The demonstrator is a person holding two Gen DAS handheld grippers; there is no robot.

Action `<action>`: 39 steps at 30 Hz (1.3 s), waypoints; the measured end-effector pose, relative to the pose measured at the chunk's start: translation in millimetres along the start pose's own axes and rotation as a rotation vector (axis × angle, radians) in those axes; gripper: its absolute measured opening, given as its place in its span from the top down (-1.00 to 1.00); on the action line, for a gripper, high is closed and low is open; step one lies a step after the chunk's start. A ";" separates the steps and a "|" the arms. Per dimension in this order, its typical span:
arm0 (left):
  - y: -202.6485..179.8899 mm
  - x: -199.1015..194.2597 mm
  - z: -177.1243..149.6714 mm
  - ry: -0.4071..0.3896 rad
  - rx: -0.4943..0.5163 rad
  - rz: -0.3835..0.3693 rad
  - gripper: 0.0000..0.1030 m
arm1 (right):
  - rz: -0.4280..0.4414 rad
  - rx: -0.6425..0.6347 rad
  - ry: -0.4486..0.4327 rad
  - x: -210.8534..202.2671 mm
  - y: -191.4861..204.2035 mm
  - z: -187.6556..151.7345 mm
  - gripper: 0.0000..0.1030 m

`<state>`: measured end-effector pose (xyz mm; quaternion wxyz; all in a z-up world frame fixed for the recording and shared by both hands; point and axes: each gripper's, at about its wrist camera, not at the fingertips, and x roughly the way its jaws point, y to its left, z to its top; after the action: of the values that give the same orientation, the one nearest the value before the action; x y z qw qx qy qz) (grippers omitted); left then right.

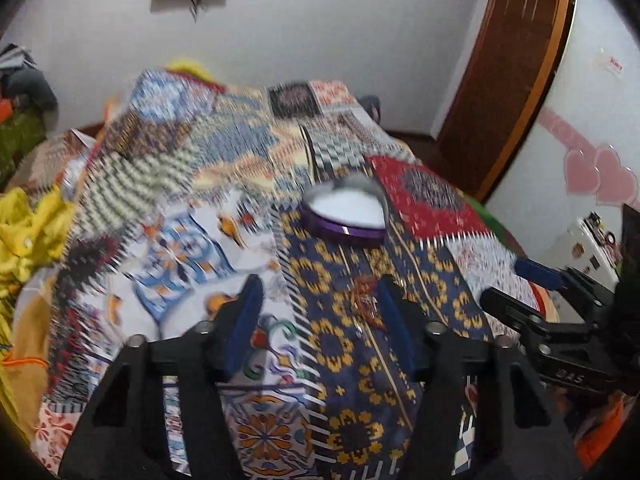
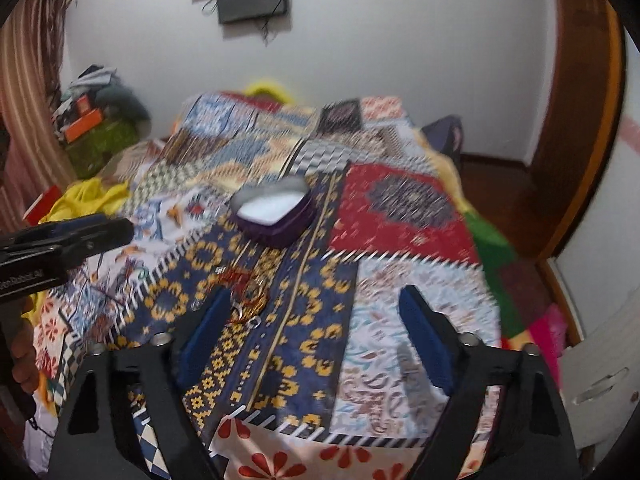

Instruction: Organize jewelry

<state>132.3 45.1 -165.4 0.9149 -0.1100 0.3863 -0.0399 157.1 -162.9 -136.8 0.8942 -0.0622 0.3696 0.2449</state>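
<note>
on patchwork quilt (image 2: 400, 216), open purple box (image 2: 276, 216), white lining, jewelry (image 2: 248, 292) nearby

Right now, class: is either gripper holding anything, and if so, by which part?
Nothing is held. The left gripper and right gripper are both open above the bedspread; the jewelry lies loose near the purple box.

Your left gripper (image 1: 318, 308) and right gripper (image 2: 316, 320) share black angular frames, blue ribbed pads on the fingers (image 1: 244, 312), silver screws at the pivots, white lettering on one side
</note>
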 end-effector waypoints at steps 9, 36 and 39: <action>-9.3 32.9 -18.8 0.139 0.112 -0.023 0.57 | 0.117 -0.036 0.114 38.1 8.4 -11.8 0.22; -16.9 54.8 -26.7 0.146 0.129 -0.036 0.83 | 0.169 -0.120 0.135 59.7 20.5 -13.9 0.81; -18.5 45.4 -22.3 0.122 0.129 -0.032 0.83 | 0.156 -0.109 0.134 56.2 17.9 -11.9 0.81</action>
<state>148.2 16.2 -207.9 0.8940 -0.0547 0.4363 -0.0860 175.0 -128.7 -182.9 0.8409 -0.0980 0.4185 0.3288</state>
